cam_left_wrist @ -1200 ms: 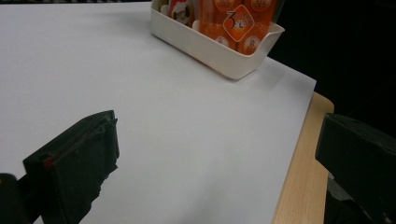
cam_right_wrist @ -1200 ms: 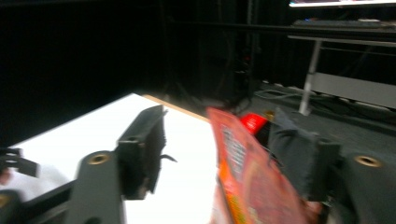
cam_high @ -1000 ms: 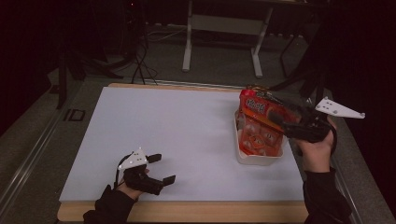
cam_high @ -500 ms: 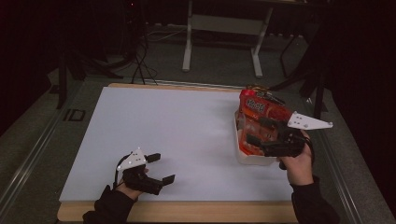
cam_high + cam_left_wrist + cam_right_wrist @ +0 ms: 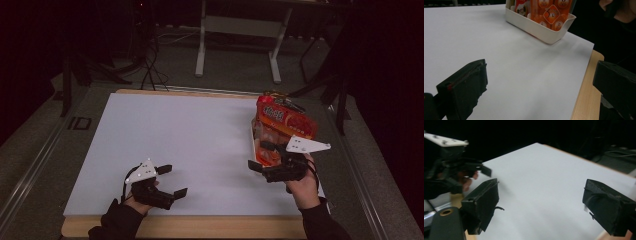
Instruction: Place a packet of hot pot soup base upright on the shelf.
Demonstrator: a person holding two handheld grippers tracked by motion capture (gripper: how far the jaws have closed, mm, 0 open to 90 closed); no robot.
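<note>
A white tray [image 5: 253, 144] stands at the right of the white table sheet [image 5: 190, 135], stuffed with orange and red snack packets [image 5: 284, 120]. My right gripper [image 5: 259, 156] hovers at the tray's near left corner, open, jaws pointing left, nothing between them. My left gripper [image 5: 172, 181] rests low near the front edge, open and empty. In the left gripper view the tray [image 5: 544, 31] and its orange packets [image 5: 550, 12] lie far ahead beyond my open left gripper [image 5: 544, 75]. The right gripper view looks across bare sheet between the jaws of my right gripper [image 5: 546, 200] to the left gripper [image 5: 461, 170].
The wooden table edge [image 5: 200, 227] runs along the front, also beside the sheet [image 5: 584, 95] in the left gripper view. Behind the table stand a metal frame [image 5: 240, 30] and cables [image 5: 150, 60] on a dark floor. The person's right hand [image 5: 619, 12] shows past the tray.
My right gripper has come down and toward the front from over the packets to the tray's near left corner, turning its jaws leftward. The left gripper has stayed put.
</note>
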